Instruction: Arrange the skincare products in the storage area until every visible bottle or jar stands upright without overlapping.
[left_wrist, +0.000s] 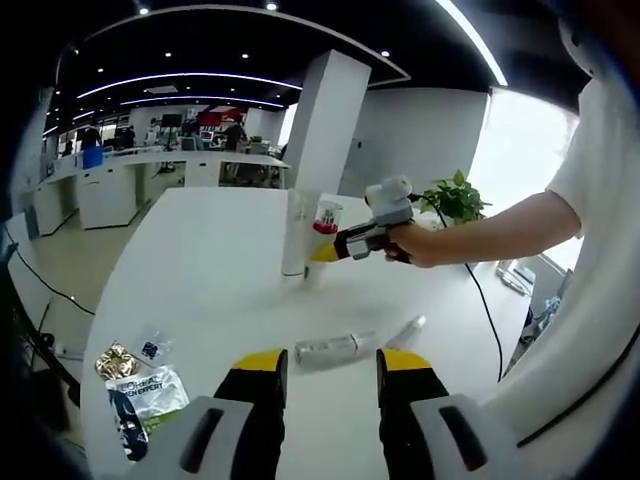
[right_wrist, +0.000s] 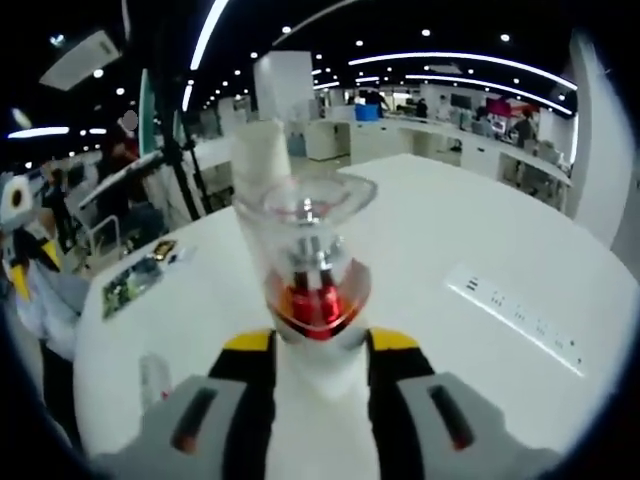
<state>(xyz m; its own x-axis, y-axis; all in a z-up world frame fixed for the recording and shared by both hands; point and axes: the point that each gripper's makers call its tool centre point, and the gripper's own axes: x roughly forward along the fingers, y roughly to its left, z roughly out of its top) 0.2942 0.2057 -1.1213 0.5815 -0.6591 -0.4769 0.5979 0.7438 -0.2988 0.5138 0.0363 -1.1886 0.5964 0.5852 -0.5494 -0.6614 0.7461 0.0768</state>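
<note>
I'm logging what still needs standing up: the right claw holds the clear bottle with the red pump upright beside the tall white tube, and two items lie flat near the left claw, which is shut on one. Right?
Not quite: the left claw is open and holds nothing, as the left gripper view shows. The two lying items rest on the table beyond its tips. The right claw does hold the clear bottle beside the tall white tube.

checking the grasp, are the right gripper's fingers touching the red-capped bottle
Touching. In the right gripper view the fingers press both sides of the red-capped bottle; the left gripper view shows the right gripper at it.
</note>
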